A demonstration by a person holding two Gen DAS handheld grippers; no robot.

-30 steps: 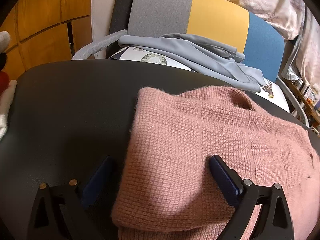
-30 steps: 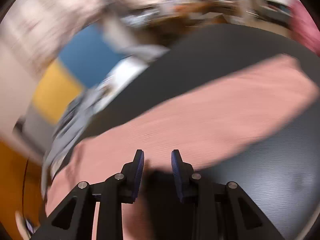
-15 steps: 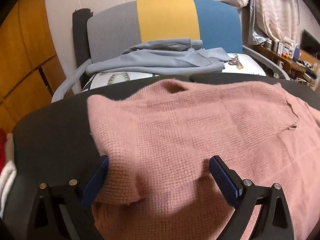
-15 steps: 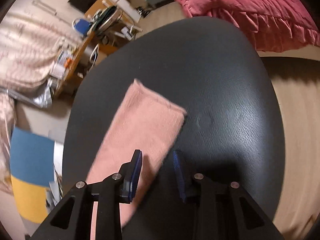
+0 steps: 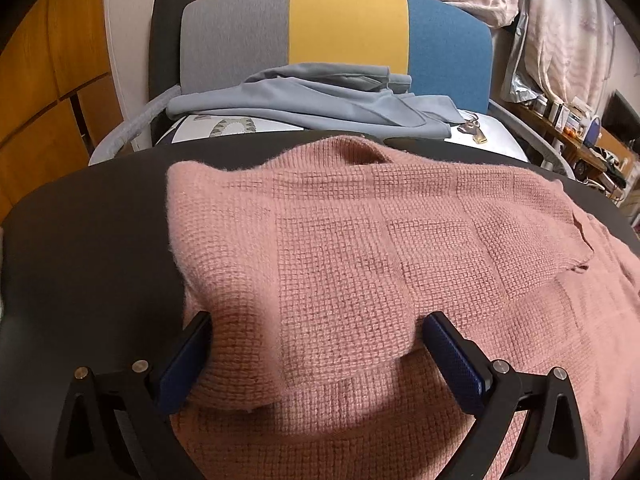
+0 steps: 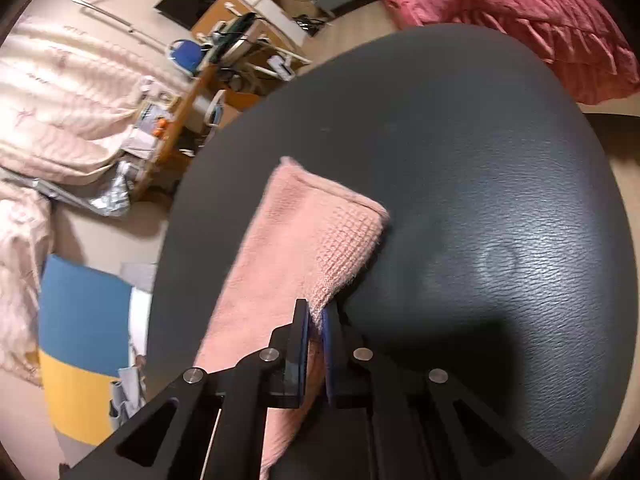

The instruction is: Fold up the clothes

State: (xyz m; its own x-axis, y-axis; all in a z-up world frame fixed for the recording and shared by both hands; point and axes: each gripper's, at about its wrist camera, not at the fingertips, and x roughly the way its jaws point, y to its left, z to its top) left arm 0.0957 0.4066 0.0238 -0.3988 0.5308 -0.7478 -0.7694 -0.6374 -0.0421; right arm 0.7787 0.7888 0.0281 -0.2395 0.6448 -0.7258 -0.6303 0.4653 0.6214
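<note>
The right gripper (image 6: 316, 320) has swung round from the sweater's body to the sleeve end, and its jaws have just been closing; they now pinch the edge of the sleeve (image 6: 320, 232) just short of the cuff, fabric squeezed tight between the pads. In the left view the sweater (image 5: 380, 264) has slid from the right of the frame toward the centre. The left gripper (image 5: 316, 356) sits with its jaws wide apart, straddling a raised fold of the knit at the bottom of the frame, the pads beside the wool but not squeezing it.

The pink sweater lies on the dark round worktop (image 6: 480, 160), body spread across the middle of the left view, neckline at the top, one side already doubled over. The sleeve stretches out flat toward the upper centre of the right view. So it looks early: one side folded, this sleeve yet to come across, and the final fold over the body to follow. A grey garment (image 5: 320, 96) waits on the chair (image 5: 348, 28) behind.
</note>
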